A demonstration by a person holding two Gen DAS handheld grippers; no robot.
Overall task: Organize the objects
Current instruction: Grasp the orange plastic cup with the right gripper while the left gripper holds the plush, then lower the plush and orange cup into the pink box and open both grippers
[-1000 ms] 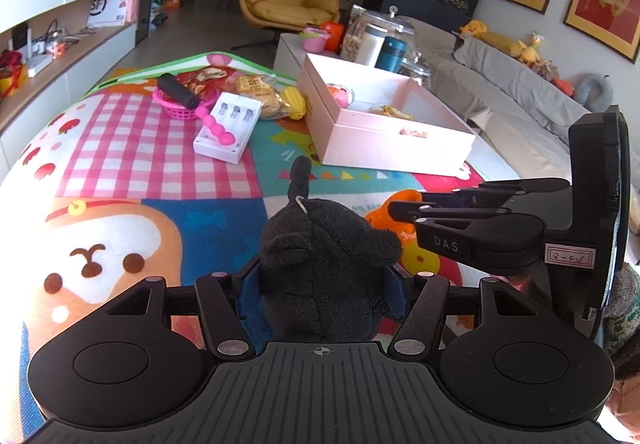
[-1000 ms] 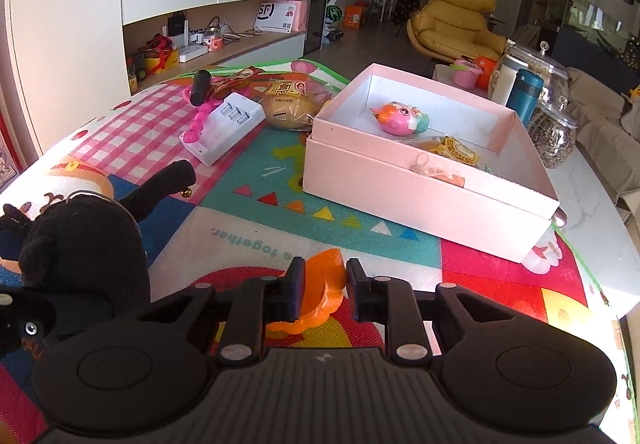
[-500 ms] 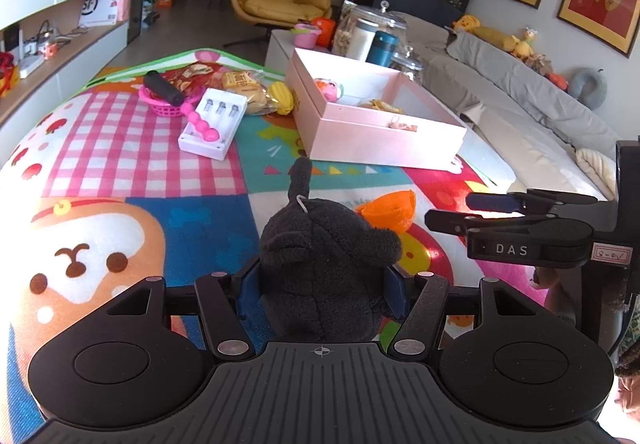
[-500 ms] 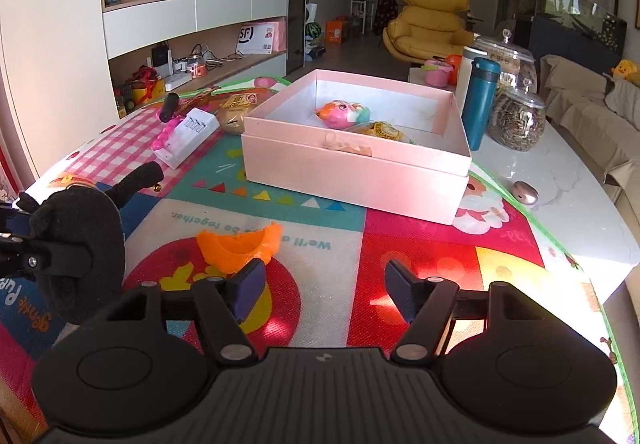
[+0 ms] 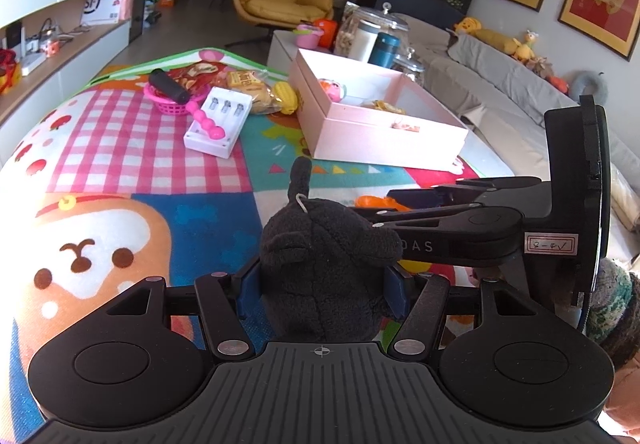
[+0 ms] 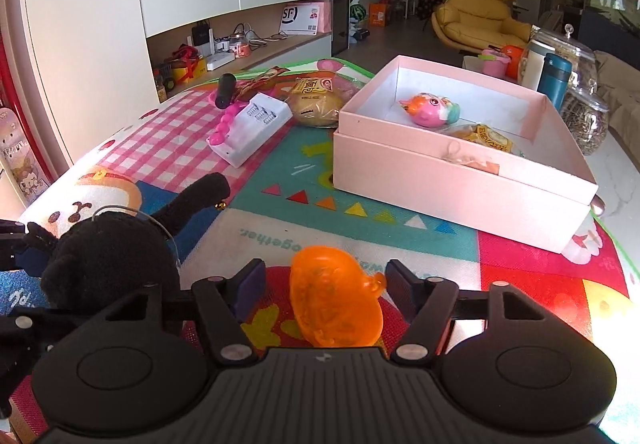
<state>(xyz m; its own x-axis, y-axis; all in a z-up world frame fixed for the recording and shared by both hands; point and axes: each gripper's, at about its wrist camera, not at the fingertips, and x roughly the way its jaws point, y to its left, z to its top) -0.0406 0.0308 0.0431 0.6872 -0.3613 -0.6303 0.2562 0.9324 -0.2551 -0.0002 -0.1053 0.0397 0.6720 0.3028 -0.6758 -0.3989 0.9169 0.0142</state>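
Colours all over that play mat

The mat (image 6: 280, 180) had pink-and-white gingham toward its far-left corner, plus teal, blue and red panels with rainbow triangles. The plush (image 5: 328, 264) was plain black, the little toy (image 6: 334, 304) see-through orange, the box (image 6: 460, 184) pale pink, and the charger case (image 5: 218, 120) white.

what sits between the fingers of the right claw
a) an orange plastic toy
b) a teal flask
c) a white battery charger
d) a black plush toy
a: in the right wrist view the orange plastic toy lies on the mat between the fingers of the right claw, with a gap showing on both sides of it; the black plush toy is in the left claw.
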